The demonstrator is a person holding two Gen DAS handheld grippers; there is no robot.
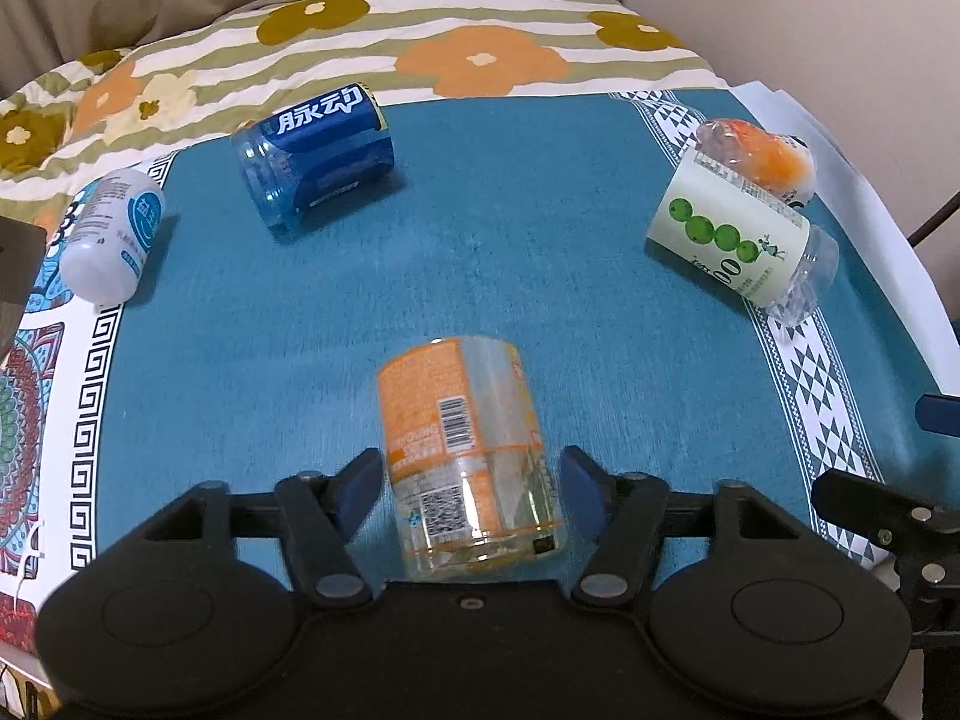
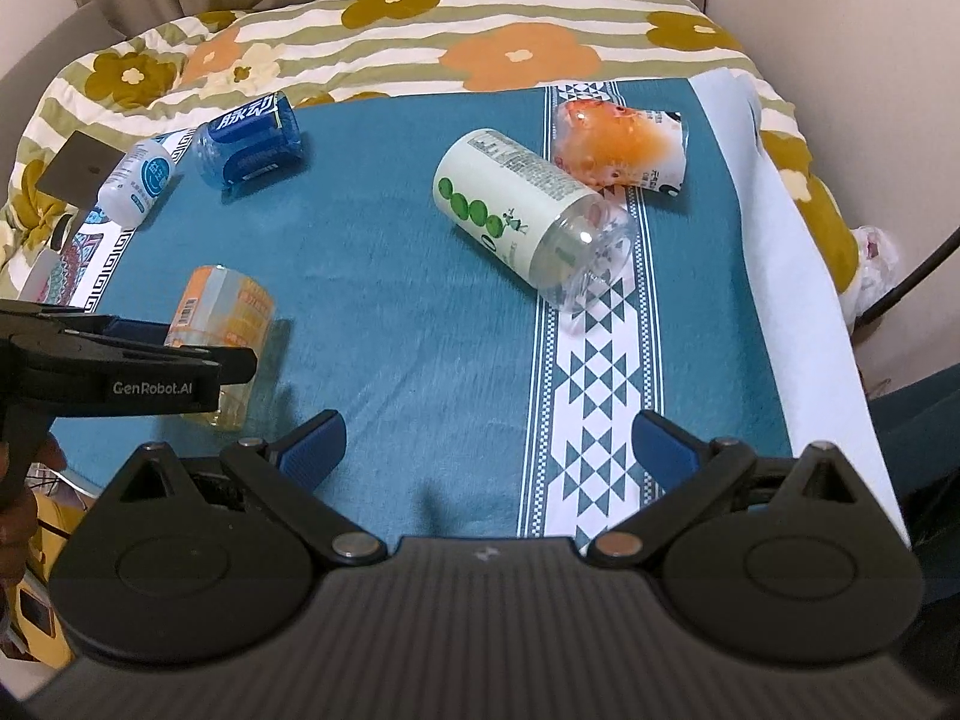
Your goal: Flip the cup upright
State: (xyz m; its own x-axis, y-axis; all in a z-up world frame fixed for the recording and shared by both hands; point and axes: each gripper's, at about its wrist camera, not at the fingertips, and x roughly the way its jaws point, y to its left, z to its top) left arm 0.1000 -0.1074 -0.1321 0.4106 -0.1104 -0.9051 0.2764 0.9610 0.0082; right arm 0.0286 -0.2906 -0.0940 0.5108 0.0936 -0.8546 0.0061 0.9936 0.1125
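Note:
A clear cup with an orange label lies on its side on the teal cloth. My left gripper is open, with its blue pads on either side of the cup's near end; a small gap shows on each side. The same cup shows in the right wrist view, partly hidden behind the left gripper's body. My right gripper is open and empty above the cloth near the front edge.
Other cups lie on their sides: a blue one, a white one, a green-dotted one and an orange-white one. A flowered quilt lies beyond the cloth. The patterned border runs along the right.

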